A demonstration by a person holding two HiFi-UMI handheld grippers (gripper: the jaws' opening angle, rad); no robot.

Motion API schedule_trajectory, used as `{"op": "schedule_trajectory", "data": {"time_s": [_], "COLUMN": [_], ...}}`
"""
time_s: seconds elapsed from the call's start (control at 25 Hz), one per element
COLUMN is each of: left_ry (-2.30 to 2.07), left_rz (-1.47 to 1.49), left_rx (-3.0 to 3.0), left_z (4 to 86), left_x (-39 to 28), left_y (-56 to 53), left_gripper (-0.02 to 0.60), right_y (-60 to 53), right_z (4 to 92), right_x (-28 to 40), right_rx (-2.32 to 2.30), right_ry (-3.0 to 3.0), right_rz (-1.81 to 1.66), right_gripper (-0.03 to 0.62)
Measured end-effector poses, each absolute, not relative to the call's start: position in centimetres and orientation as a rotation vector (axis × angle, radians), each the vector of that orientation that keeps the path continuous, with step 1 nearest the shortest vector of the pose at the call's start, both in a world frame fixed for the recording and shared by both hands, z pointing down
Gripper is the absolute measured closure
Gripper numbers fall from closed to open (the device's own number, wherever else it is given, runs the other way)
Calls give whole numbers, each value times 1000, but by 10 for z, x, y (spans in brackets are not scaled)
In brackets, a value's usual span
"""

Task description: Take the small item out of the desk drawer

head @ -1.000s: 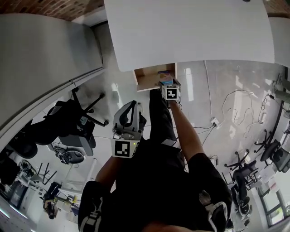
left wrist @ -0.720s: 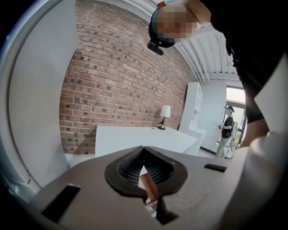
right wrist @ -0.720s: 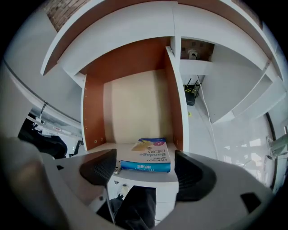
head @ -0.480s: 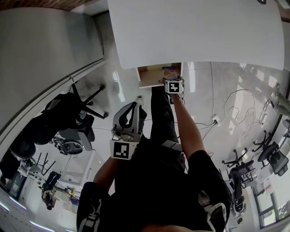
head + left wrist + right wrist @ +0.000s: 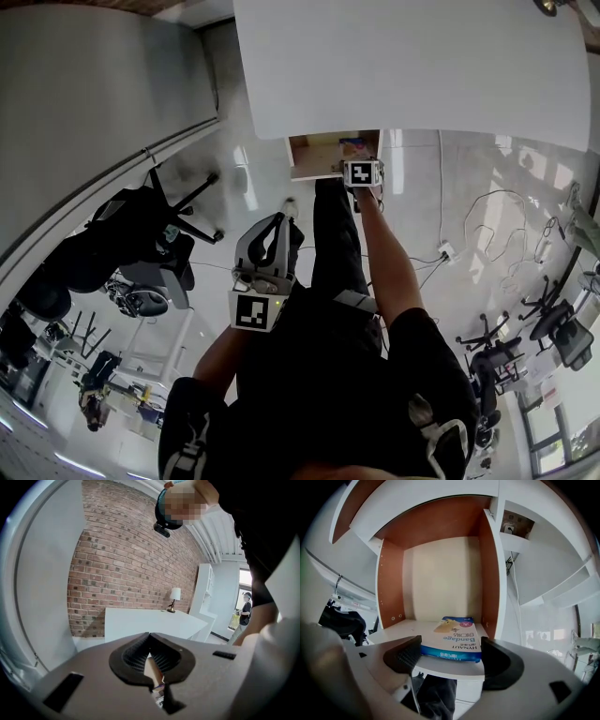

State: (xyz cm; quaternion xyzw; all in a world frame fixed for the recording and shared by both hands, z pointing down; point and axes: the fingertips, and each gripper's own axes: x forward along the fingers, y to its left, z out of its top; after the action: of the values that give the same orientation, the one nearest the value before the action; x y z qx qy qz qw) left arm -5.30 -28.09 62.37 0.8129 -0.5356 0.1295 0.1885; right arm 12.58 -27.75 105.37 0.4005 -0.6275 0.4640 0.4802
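Note:
The drawer [image 5: 314,155] stands pulled out under the white desk [image 5: 412,66]. A small blue and white bandage box [image 5: 354,146] lies flat near the drawer's front right. My right gripper [image 5: 362,165] is at the drawer's front edge. In the right gripper view the drawer [image 5: 440,578] is otherwise bare. The box [image 5: 453,639] lies between the spread jaws of my right gripper [image 5: 450,656], which is open and apart from it on both sides. My left gripper [image 5: 270,225] hangs by my chest, far from the drawer; the left gripper [image 5: 151,660] is shut on nothing.
Black office chairs [image 5: 141,239] stand on the shiny floor to the left and at the far right [image 5: 553,323]. Cables and a power strip [image 5: 447,251] lie right of my legs. The left gripper view shows a brick wall [image 5: 126,559] and a white counter [image 5: 150,623].
My right gripper has edged slightly closer to the drawer's front, with its jaws still spread. The head view has shifted a little. The left gripper has stayed by my chest.

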Motion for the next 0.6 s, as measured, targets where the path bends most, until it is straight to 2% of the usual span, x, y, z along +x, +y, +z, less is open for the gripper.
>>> {"op": "schedule_trajectory", "data": {"time_s": [0.36,0.6], "left_ry": [-1545,-1548], "left_rz": [288,204], "left_rx": [2332,2361], "left_z": [585,552], "left_x": [-67,-89], "left_y": [-257,-218], "left_gripper": [574,574], "right_y": [-285,-241], "right_z": [996,930], "right_x": [118,107], "right_rx": [1117,1154], "right_ry": [-1635,-1622], "right_rz": [1143,1167], "right_gripper": [207,207]}}
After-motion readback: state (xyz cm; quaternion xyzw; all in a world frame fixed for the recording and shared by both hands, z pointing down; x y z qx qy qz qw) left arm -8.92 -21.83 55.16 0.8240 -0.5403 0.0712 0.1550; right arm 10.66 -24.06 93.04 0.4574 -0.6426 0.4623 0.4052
